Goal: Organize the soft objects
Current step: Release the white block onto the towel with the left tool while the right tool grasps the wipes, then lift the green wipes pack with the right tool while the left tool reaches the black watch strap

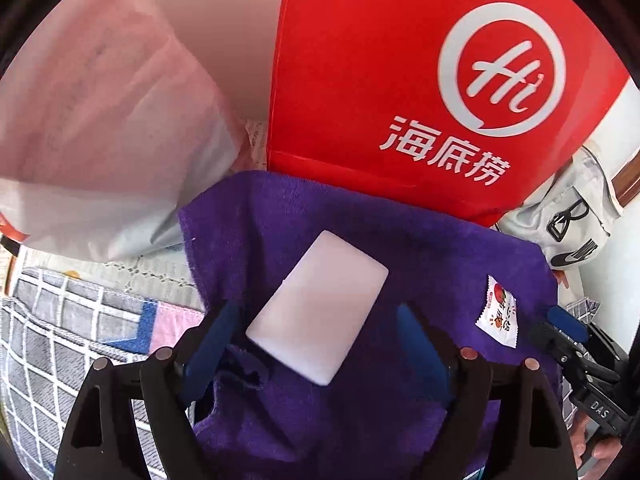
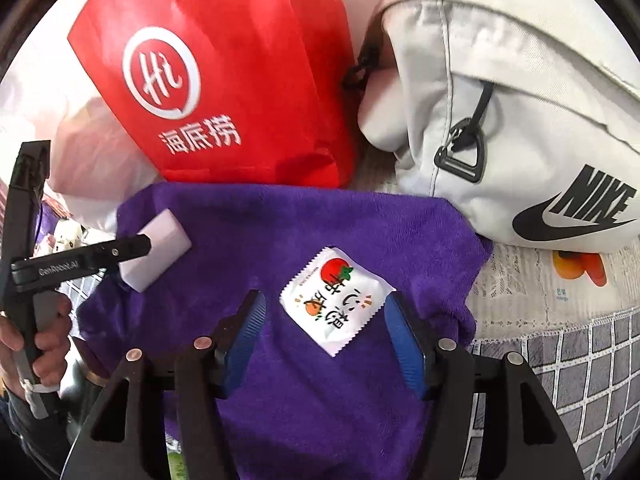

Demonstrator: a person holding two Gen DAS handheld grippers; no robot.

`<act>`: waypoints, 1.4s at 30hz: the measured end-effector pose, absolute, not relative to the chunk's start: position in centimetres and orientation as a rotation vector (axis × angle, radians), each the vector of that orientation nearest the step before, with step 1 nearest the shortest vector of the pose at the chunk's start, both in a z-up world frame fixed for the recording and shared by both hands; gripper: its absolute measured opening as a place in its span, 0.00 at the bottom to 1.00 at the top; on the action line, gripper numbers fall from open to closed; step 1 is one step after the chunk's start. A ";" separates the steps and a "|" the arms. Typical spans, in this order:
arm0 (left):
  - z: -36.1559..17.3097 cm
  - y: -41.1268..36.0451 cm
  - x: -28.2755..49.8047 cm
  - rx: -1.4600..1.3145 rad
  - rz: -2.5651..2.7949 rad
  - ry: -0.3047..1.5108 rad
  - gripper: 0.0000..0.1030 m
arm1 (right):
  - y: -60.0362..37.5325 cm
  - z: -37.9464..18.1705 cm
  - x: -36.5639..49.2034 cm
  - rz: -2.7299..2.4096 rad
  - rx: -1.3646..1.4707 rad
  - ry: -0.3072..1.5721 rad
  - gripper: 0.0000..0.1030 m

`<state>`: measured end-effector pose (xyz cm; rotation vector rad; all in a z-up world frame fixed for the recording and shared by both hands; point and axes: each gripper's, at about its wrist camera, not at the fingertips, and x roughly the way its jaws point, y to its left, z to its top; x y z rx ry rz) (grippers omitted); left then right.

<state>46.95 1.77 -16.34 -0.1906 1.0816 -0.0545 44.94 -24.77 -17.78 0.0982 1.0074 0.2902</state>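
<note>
White sponge block [image 1: 318,312] and snack sachet [image 2: 336,300] lie apart on purple towel [image 1: 420,248]. Left hand-held gripper [image 1: 316,344] and right hand-held gripper [image 2: 326,336], both spread, should straddle squarely, then close gently; contact apparently absent.

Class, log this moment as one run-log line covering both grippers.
left gripper: open, astride white sponge | right gripper: open, astride snack packet | both lie on purple towel | nothing gripped

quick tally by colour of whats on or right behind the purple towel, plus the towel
purple: 1, the towel
white: 3, the sponge block, the snack packet, the nike bag
red: 1, the paper bag
total: 5
</note>
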 end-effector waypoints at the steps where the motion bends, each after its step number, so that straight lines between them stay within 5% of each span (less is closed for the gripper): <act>1: -16.0 1.7 46.6 -0.188 -0.049 1.077 0.81 | -24.5 -17.4 44.7 0.285 0.092 0.999 0.61; 16: -10.7 4.0 37.0 -0.169 -0.118 0.980 0.81 | -19.7 -15.9 32.0 0.427 -0.032 0.945 0.57; 30: -12.3 7.8 29.9 -0.176 -0.085 1.017 0.81 | -13.5 -20.1 28.6 0.442 -0.322 1.008 0.53; 31: -12.4 7.9 29.6 -0.179 -0.085 1.019 0.81 | -13.4 -20.1 28.7 0.434 -0.326 1.006 0.52; 33: -12.6 8.1 28.9 -0.187 -0.082 1.022 0.81 | -13.3 -19.9 28.9 0.422 -0.331 1.006 0.31; 35: -12.7 8.2 28.3 -0.200 -0.090 1.023 0.81 | -13.5 -19.1 28.7 0.394 -0.322 0.980 0.26; 42: -12.6 8.1 25.9 -0.203 -0.096 1.029 0.81 | -16.5 -14.3 26.6 0.408 -0.067 0.919 0.25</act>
